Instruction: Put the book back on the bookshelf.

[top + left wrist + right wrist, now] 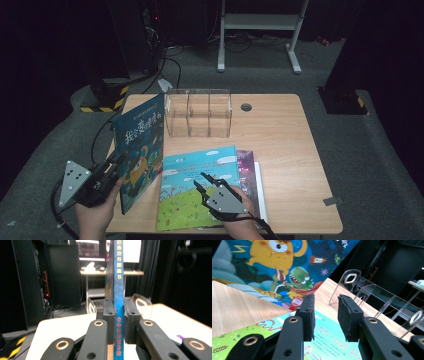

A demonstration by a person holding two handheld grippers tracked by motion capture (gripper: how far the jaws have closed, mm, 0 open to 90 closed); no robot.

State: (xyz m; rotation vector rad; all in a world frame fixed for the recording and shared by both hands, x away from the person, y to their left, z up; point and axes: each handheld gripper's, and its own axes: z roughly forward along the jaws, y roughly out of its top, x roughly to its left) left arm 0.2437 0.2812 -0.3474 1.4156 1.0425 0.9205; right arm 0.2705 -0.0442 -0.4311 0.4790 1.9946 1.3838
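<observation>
The blue picture book (138,150) is gripped at its spine by the left tool (117,315) and held upright over the bench (280,150), not yet placed in the clear organizer (198,114). The right tool (325,315) is open, with nothing between its jaws, above the green book (197,192). This book is left flat on the stack.

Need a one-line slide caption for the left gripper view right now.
Left gripper shut on the spine of an upright blue picture book, clear acrylic organizer on the table behind.
</observation>
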